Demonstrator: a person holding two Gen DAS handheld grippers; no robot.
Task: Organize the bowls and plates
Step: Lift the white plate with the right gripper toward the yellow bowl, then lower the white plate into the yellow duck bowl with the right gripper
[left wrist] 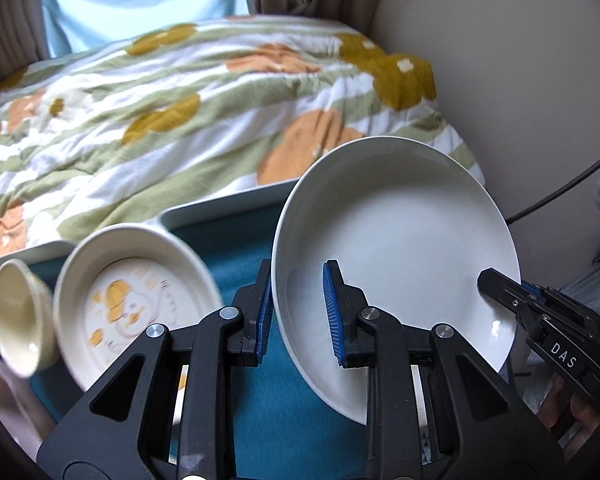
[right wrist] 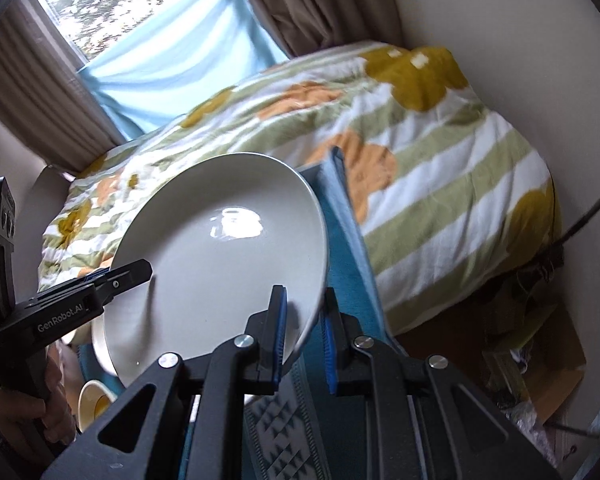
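Note:
Both grippers hold a large plain white plate (left wrist: 396, 248) tilted in the air above the teal cloth. In the left wrist view my left gripper (left wrist: 298, 310) is shut on the plate's near left rim, and my right gripper (left wrist: 492, 282) clamps the right rim. In the right wrist view the white plate (right wrist: 228, 248) sits with its near rim between the pads of my right gripper (right wrist: 304, 338), while my left gripper (right wrist: 142, 272) bites the left rim. A shallow cream dish with a yellow drawing (left wrist: 136, 308) and a small cream cup (left wrist: 20, 320) lie below at the left.
A teal cloth (left wrist: 236, 240) covers the work surface, with a pale tray edge (left wrist: 220, 208) behind it. A bed with a flowered blanket (left wrist: 220, 100) fills the background. A small bowl (right wrist: 94, 400) sits low at the left. Clutter and a cable (right wrist: 580, 216) lie by the wall at the right.

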